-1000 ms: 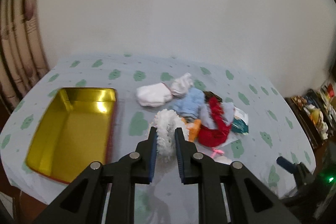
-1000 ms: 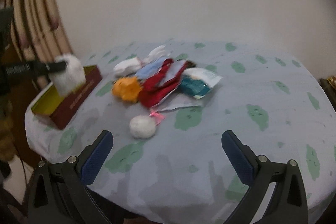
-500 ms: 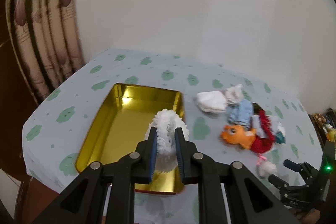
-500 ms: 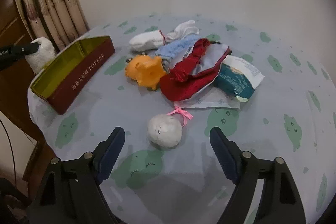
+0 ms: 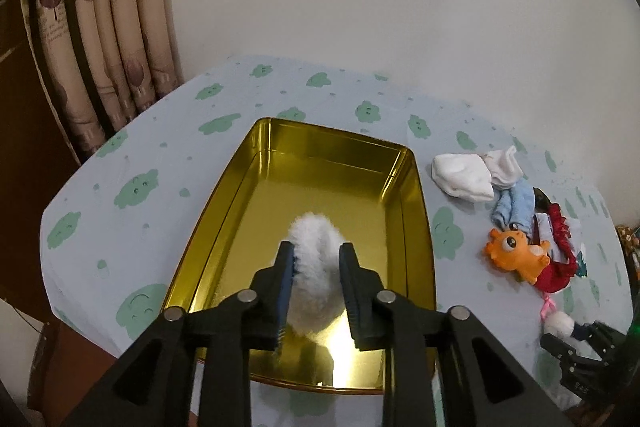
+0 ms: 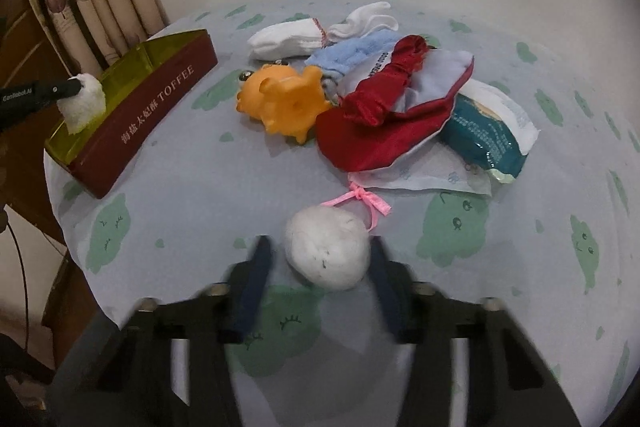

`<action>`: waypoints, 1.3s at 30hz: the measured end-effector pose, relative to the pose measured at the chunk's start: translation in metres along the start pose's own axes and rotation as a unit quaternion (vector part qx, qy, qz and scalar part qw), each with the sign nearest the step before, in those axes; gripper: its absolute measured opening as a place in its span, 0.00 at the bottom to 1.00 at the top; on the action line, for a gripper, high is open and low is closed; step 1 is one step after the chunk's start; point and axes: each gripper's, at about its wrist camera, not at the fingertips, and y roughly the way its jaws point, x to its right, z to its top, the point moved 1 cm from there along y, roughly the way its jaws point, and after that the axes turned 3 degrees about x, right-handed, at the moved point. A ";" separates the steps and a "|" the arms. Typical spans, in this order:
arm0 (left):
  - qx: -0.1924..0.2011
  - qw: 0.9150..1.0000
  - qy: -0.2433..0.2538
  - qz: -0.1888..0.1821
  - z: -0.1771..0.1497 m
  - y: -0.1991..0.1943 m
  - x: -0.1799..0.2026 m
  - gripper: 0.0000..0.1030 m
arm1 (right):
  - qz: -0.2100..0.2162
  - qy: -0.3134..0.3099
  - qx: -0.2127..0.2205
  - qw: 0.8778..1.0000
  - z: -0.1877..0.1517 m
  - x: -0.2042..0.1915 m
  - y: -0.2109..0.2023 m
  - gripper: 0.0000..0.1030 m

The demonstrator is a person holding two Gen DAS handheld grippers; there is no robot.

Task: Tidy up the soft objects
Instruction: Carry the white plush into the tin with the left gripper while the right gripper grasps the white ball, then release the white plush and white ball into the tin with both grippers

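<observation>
My left gripper (image 5: 316,251) hangs over the near end of the gold tin (image 5: 320,139). A white fluffy pom-pom (image 5: 316,239) sits between its pads, touching both, while the jaws are opening. The right wrist view shows that pom-pom (image 6: 82,103) held just above the tin's rim. My right gripper (image 6: 319,241) straddles a white ball (image 6: 328,251) with a pink ribbon on the tablecloth. Its jaws are closing, and a gap still shows on the left side. Beyond lie an orange toy (image 6: 284,103), a red pouch (image 6: 380,115), white socks (image 6: 288,39) and a blue cloth (image 6: 348,55).
The tin's red wall (image 6: 160,99) reads TOFFEE and stands at the table's left edge. A teal packet (image 6: 484,135) lies at the right of the pile. Curtains (image 5: 120,27) hang behind the left corner. The tablecloth (image 6: 200,187) drops off close to both grippers.
My left gripper carried the pom-pom leftward from beside the pile to over the tin, and its jaws widened slightly. My right gripper dropped toward the white ball and its jaws narrowed around it.
</observation>
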 end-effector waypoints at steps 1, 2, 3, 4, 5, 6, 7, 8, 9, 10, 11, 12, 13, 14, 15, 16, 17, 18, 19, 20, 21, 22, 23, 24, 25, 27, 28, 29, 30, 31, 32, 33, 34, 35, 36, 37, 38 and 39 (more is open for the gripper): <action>0.002 1.000 -0.003 0.005 0.000 0.000 -0.002 0.30 | 0.001 -0.001 0.000 1.000 0.000 0.000 0.000 0.29; 0.003 1.000 -0.006 0.008 0.001 -0.001 -0.003 0.40 | 0.004 -0.003 0.000 1.000 0.000 -0.001 0.000 0.28; 0.006 1.000 -0.010 0.008 0.002 -0.003 -0.004 0.44 | 0.005 -0.003 -0.003 1.000 0.000 0.000 0.001 0.26; 0.013 1.000 -0.018 0.003 0.003 -0.006 -0.006 0.46 | 0.005 -0.002 -0.005 1.000 -0.001 0.000 0.001 0.26; 0.018 1.000 -0.023 -0.004 0.005 -0.009 -0.008 0.46 | 0.009 0.002 -0.004 1.000 0.000 0.000 0.000 0.25; 0.022 0.999 -0.030 -0.011 0.006 -0.013 -0.011 0.46 | 0.014 0.005 0.002 1.000 0.001 0.000 -0.003 0.25; 0.026 0.999 -0.038 -0.012 0.008 -0.018 -0.014 0.46 | 0.016 0.006 0.008 1.000 0.002 -0.002 -0.007 0.25; 0.031 0.998 -0.046 -0.006 0.008 -0.025 -0.017 0.46 | 0.021 0.001 0.019 1.000 0.006 -0.006 -0.015 0.25; 0.037 0.998 -0.051 -0.002 0.007 -0.032 -0.020 0.46 | 0.028 -0.004 0.024 0.999 0.010 -0.011 -0.020 0.25; 0.041 0.997 -0.059 0.002 0.005 -0.039 -0.023 0.46 | 0.037 -0.009 0.031 0.999 0.017 -0.018 -0.026 0.25; 0.045 0.997 -0.066 0.007 0.002 -0.044 -0.025 0.46 | 0.053 -0.017 0.042 0.998 0.029 -0.030 -0.034 0.25; 0.047 0.996 -0.069 0.015 -0.002 -0.050 -0.026 0.46 | 0.062 -0.023 0.046 0.997 0.035 -0.037 -0.038 0.25; 0.051 0.996 -0.071 0.030 -0.008 -0.057 -0.028 0.46 | 0.080 -0.034 0.050 0.995 0.048 -0.050 -0.041 0.25; 0.053 0.995 -0.073 0.036 -0.012 -0.061 -0.029 0.46 | 0.096 -0.041 0.053 0.993 0.060 -0.060 -0.042 0.25; 0.058 0.995 -0.075 0.042 -0.020 -0.069 -0.031 0.46 | 0.112 -0.046 0.056 0.991 0.071 -0.071 -0.041 0.25; 0.060 0.994 -0.075 0.047 -0.025 -0.073 -0.032 0.46 | 0.128 -0.052 0.056 0.989 0.083 -0.084 -0.039 0.25; 0.063 0.993 -0.077 0.057 -0.031 -0.078 -0.034 0.46 | 0.150 -0.061 0.054 0.985 0.099 -0.103 -0.034 0.25; 0.070 0.992 -0.081 0.069 -0.036 -0.084 -0.038 0.46 | 0.166 -0.069 0.052 0.982 0.111 -0.118 -0.028 0.25; 0.077 0.990 -0.085 0.081 -0.042 -0.089 -0.042 0.47 | 0.176 -0.077 0.048 0.980 0.122 -0.134 -0.021 0.25; 0.080 0.989 -0.086 0.091 -0.047 -0.091 -0.045 0.48 | 0.183 -0.085 0.042 0.979 0.131 -0.146 -0.012 0.25; 0.082 0.987 -0.087 0.103 -0.051 -0.093 -0.048 0.48 | 0.189 -0.092 0.030 0.977 0.143 -0.162 0.002 0.25; 0.085 0.985 -0.093 0.115 -0.054 -0.094 -0.053 0.48 | 0.193 -0.095 0.019 0.976 0.151 -0.175 0.016 0.25; 0.087 0.984 -0.102 0.121 -0.056 -0.094 -0.058 0.48 | 0.195 -0.096 0.010 0.976 0.157 -0.184 0.026 0.25; 0.088 0.982 -0.109 0.124 -0.057 -0.093 -0.063 0.48 | 0.196 -0.098 0.002 0.976 0.163 -0.194 0.038 0.25; 0.086 0.981 -0.115 0.128 -0.057 -0.092 -0.068 0.48 | 0.191 -0.103 -0.007 0.976 0.169 -0.204 0.051 0.25; 0.090 0.979 -0.118 0.137 -0.058 -0.092 -0.073 0.48 | 0.193 -0.100 -0.035 0.976 0.180 -0.222 0.079 0.25; 0.093 0.978 -0.119 0.144 -0.059 -0.091 -0.076 0.48 | 0.192 -0.097 -0.041 0.976 0.184 -0.227 0.089 0.25; 0.091 0.978 -0.117 0.149 -0.059 -0.090 -0.078 0.48 | 0.187 -0.099 -0.043 0.977 0.186 -0.230 0.095 0.25; 0.089 0.978 -0.115 0.150 -0.059 -0.088 -0.078 0.48 | 0.184 -0.101 -0.046 0.977 0.188 -0.234 0.100 0.25; 0.086 0.978 -0.113 0.150 -0.059 -0.086 -0.079 0.48 | 0.182 -0.102 -0.052 0.977 0.191 -0.238 0.107 0.25; 0.084 0.979 -0.111 0.149 -0.059 -0.084 -0.079 0.48 | 0.178 -0.101 -0.061 0.977 0.195 -0.243 0.116 0.25; 0.082 0.979 -0.108 0.149 -0.059 -0.083 -0.079 0.48 | 0.173 -0.100 -0.064 0.978 0.197 -0.245 0.121 0.25; 0.080 0.980 -0.104 0.148 -0.059 -0.082 -0.079 0.48 | 0.171 -0.100 -0.068 0.978 0.199 -0.248 0.127 0.25; 0.081 0.980 -0.102 0.147 -0.059 -0.082 -0.078 0.48 | 0.170 -0.099 -0.075 0.978 0.201 -0.252 0.133 0.25; 0.084 0.980 -0.100 0.147 -0.058 -0.082 -0.078 0.48 | 0.167 -0.097 -0.078 0.978 0.203 -0.254 0.138 0.26; 0.087 0.980 -0.097 0.149 -0.058 -0.082 -0.078 0.48 | 0.162 -0.096 -0.080 0.979 0.204 -0.257 0.143 0.27; 0.089 0.980 -0.095 0.152 -0.058 -0.083 -0.078 0.48 | 0.159 -0.094 -0.080 0.980 0.205 -0.260 0.145 0.28; 0.091 0.979 -0.094 0.154 -0.058 -0.083 -0.078 0.48 | 0.161 -0.094 -0.081 0.979 0.206 -0.262 0.147 0.29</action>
